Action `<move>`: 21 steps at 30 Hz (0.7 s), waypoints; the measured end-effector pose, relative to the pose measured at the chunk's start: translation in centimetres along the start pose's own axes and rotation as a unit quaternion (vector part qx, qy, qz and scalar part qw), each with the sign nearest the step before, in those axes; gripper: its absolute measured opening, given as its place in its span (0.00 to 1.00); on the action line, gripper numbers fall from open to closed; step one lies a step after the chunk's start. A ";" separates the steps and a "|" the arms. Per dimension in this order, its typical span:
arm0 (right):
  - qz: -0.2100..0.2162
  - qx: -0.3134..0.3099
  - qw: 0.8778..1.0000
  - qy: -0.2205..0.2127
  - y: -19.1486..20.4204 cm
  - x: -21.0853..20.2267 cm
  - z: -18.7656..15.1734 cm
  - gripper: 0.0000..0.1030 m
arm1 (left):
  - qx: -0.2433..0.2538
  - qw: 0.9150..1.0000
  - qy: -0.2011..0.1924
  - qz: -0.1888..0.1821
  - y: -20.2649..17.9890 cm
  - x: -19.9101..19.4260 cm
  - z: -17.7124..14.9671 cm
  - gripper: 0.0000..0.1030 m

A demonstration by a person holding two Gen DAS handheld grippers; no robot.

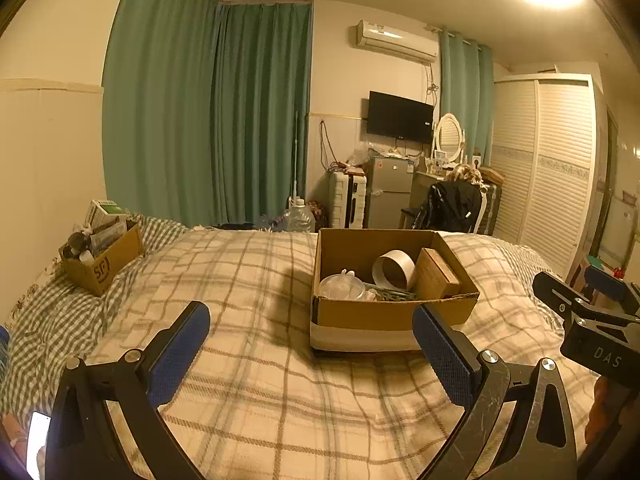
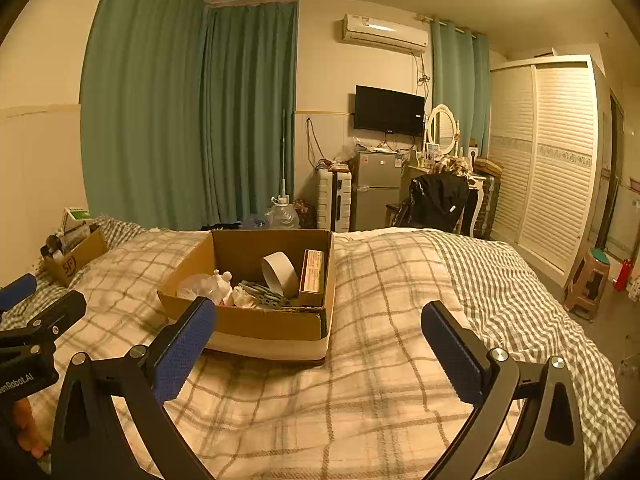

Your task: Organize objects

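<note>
An open cardboard box (image 1: 384,314) (image 2: 260,322) sits on the plaid bed. It holds a white tape roll (image 1: 394,270) (image 2: 280,272), a small brown carton (image 1: 438,274) (image 2: 314,276), clear plastic pieces (image 1: 342,288) (image 2: 200,286) and grey parts (image 2: 264,294). My left gripper (image 1: 310,320) is open and empty, just short of the box's front wall. My right gripper (image 2: 320,320) is open and empty, in front of the box's right corner. Each gripper shows at the edge of the other view: the right one (image 1: 588,312) and the left one (image 2: 36,316).
A smaller cardboard box (image 1: 102,260) (image 2: 74,258) full of bottles and packets sits at the far left of the bed. The bed (image 1: 260,400) (image 2: 380,380) has a plaid blanket. A stool (image 2: 590,280) stands on the floor to the right, by a white wardrobe (image 2: 552,160).
</note>
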State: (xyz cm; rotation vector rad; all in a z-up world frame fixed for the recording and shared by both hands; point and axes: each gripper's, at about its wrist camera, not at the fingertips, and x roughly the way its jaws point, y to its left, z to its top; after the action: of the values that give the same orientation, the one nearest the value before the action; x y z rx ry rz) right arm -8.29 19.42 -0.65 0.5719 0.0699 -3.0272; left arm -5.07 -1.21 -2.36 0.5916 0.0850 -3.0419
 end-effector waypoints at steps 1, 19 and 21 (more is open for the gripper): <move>-0.001 0.001 1.000 -0.003 0.0 -0.1 0.0 1.00 | 0.000 1.000 0.001 -0.001 0.0 0.0 0.0 1.00; 0.004 0.003 1.000 -0.003 0.0 -0.4 0.2 1.00 | 0.023 1.000 -0.003 0.005 -0.9 -0.1 -0.1 1.00; 0.004 0.003 1.000 -0.003 0.0 -0.4 0.2 1.00 | 0.023 1.000 -0.002 0.004 -0.8 -0.1 -0.1 1.00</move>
State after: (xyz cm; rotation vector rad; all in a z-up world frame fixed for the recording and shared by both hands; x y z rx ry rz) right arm -7.96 19.43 -0.28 0.5628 0.0574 -3.0221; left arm -4.95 -0.37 -2.40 0.5870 0.0126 -3.0449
